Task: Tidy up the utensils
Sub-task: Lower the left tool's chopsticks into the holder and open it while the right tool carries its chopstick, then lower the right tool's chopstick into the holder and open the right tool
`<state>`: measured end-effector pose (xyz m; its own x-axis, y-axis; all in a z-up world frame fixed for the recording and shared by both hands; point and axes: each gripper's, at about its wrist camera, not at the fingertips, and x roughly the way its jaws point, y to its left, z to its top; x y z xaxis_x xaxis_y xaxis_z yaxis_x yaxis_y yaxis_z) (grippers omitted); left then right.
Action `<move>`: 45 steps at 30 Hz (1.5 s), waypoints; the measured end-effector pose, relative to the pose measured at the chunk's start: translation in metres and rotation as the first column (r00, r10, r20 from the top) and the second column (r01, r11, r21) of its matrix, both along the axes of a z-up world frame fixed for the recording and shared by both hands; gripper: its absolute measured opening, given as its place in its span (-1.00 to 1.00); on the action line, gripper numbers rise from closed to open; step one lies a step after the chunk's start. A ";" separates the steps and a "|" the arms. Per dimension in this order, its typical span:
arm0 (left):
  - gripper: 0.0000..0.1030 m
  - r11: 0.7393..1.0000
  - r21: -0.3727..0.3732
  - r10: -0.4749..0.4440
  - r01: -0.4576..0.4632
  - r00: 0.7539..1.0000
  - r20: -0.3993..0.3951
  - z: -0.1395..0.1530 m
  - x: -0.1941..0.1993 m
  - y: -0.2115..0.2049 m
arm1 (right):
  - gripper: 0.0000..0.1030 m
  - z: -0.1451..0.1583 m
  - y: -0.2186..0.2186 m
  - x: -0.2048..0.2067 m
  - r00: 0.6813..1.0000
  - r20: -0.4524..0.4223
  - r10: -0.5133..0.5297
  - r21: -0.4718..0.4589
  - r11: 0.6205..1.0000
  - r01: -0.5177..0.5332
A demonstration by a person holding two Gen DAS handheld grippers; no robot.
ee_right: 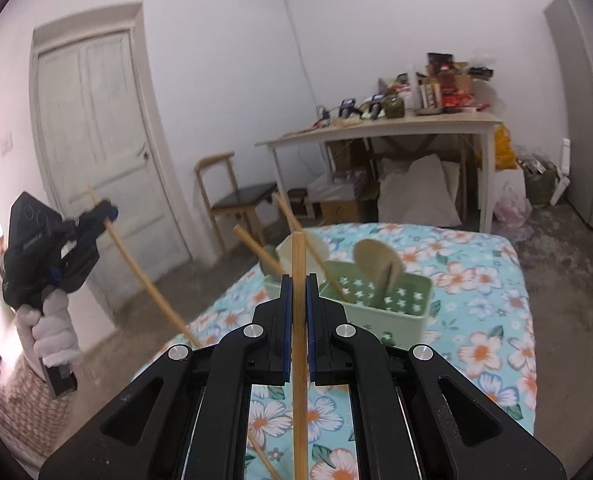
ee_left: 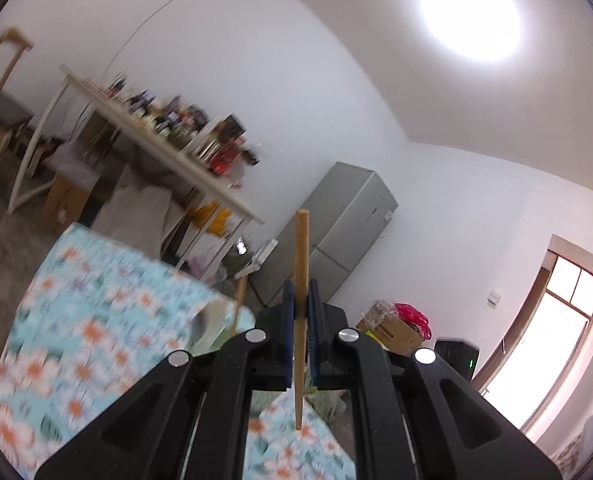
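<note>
Clamped in the right gripper: one wooden chopstick, pinched mid-length between the blue pads, running straight up and down across the right wrist view. Held upright, probably so it can be lowered tip first into the green utensil holder just ahead. Plain pale wood, thin and straight, square-cut at the top end.

Clamped likewise in the left gripper: a second chopstick, jaws closed on its middle, top end well above the pads and lower end hanging over the floral tablecloth. From the right wrist view, seen raised off to the left side of the table in a white-gloved hand, chopstick slanting down toward the cloth; lifted clear, likely awaiting its turn at the holder.

Standing on the tablecloth near the table's far edge, the holder: pale green, perforated with small star-shaped holes on its front wall. Already inside: two more chopsticks leaning out to the left, and what look like wooden spoons or spatulas, rounded heads up. One further chopstick lying flat on the cloth close below the right gripper, not yet sorted
</note>
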<state>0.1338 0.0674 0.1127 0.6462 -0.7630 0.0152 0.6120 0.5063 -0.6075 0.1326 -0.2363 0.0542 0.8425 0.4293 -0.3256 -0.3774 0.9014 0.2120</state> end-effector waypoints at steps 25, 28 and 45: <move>-0.89 0.943 0.312 0.110 -0.113 0.994 0.026 -0.012 0.087 -0.137 | -0.91 -0.013 -0.046 -0.012 1.000 0.011 0.000 0.119 0.993 -0.001; -0.83 0.945 0.313 0.091 -0.093 0.996 0.020 -0.014 0.088 -0.140 | -0.91 -0.013 -0.047 -0.012 1.000 0.010 -0.001 0.119 0.993 0.000; -0.25 0.961 0.262 0.066 -0.086 0.994 0.081 -0.001 0.036 -0.106 | -0.91 0.028 -0.041 -0.010 0.995 0.100 0.009 0.116 0.993 -0.021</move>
<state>0.1702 -0.0385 0.1117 0.7071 -0.6944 -0.1331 0.6021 0.6901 -0.4015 0.1221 -0.2772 0.0820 0.8613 0.4723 -0.1874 -0.4151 0.8667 0.2766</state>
